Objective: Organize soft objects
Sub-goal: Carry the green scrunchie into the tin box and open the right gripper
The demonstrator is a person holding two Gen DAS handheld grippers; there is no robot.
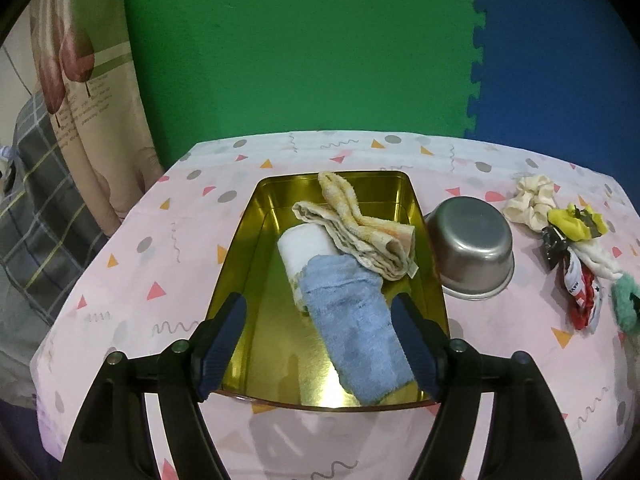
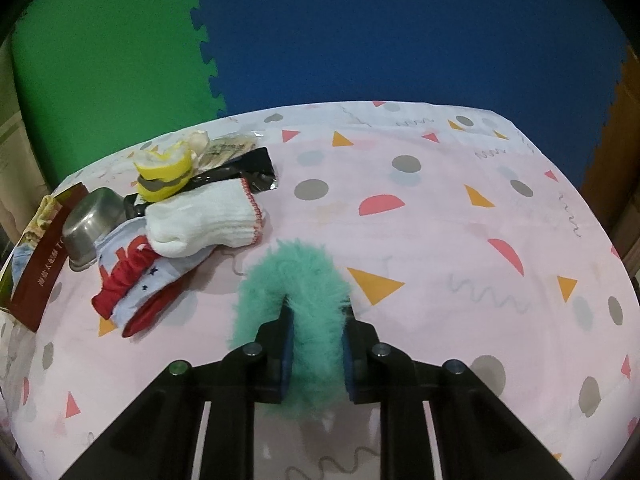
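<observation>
My right gripper (image 2: 316,328) is clamped on the fluffy teal scrunchie (image 2: 294,280), which sits on the tablecloth (image 2: 460,216) toward the table's near edge. Just beside it, toward the left edge: red-and-blue sock (image 2: 132,280), white glove (image 2: 204,220) lying on it, yellow scrunchie (image 2: 164,172) on black packaging (image 2: 248,172). My left gripper (image 1: 320,332) has its jaws wide, nothing pinched; the blue towel (image 1: 352,332) lies between them, inside the gold tin (image 1: 240,240). Also in the tin: 1 white roll (image 1: 304,244), 1 beige folded cloth (image 1: 360,232), 1 orange-check cloth (image 1: 340,192). Steel bowl (image 1: 472,244) upside down touching the tin's right side. Cream scrunchie (image 1: 528,200) near the far edge.
</observation>
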